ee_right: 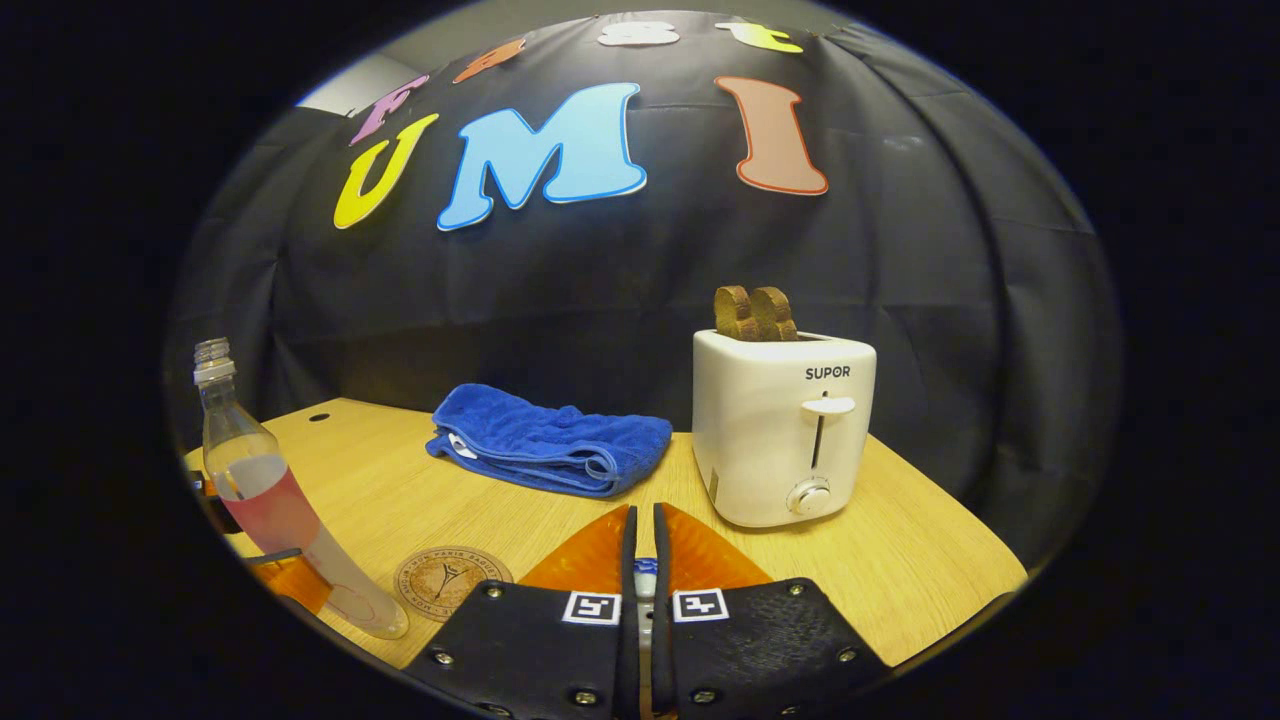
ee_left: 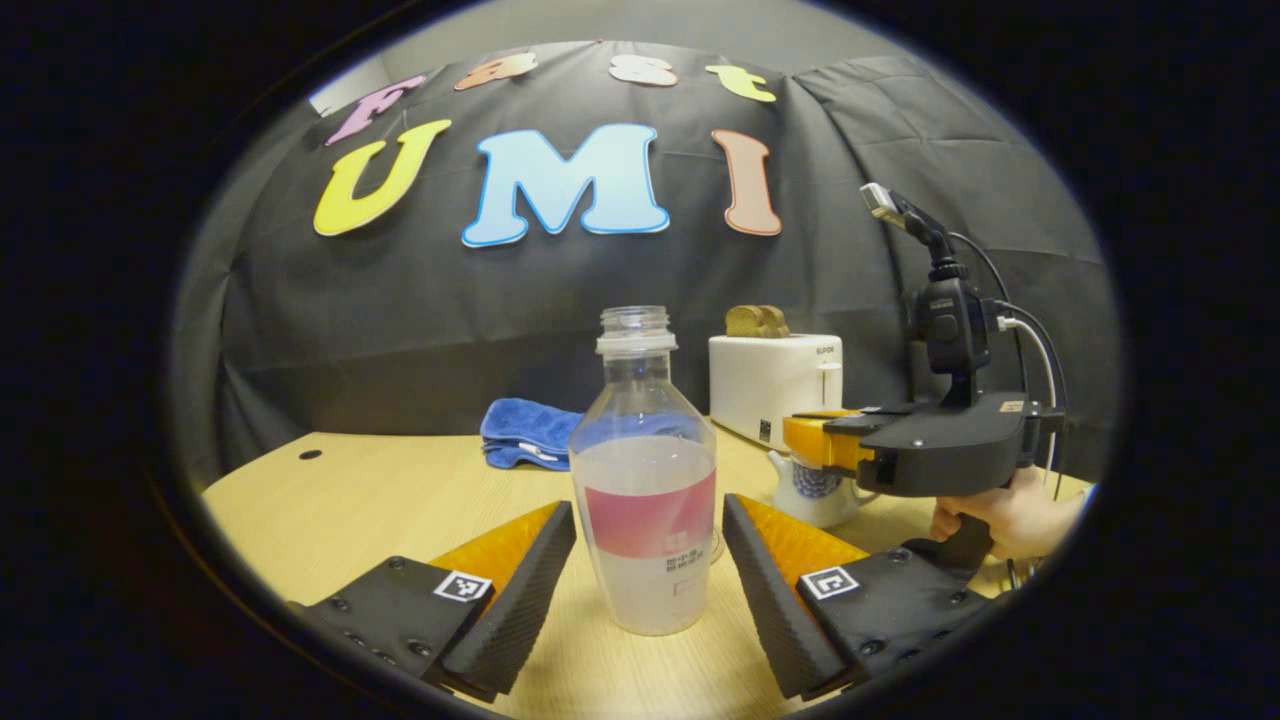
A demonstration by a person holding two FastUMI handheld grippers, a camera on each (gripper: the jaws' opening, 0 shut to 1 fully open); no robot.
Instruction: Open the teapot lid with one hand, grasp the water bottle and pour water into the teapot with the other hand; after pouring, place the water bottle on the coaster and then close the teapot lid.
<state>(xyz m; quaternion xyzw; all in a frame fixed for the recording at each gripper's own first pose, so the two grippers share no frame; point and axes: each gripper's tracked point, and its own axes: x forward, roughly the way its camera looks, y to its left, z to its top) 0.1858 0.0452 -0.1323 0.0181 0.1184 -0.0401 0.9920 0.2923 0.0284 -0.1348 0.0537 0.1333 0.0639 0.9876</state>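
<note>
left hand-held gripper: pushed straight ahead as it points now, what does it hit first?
The water bottle. It stands upright on the table, centred between the open fingers of the left hand-held gripper, nothing nearer in that line. Exact gap is unclear.

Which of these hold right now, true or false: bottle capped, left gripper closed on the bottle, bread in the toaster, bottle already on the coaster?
1. The water bottle is capped. False: its neck is open.
2. The left gripper is closed on the bottle. False: its fingers stand apart on either side of it.
3. Bread sits in the toaster. True.
4. The bottle stands on the coaster. False: it stands beside it, on the table.
</note>
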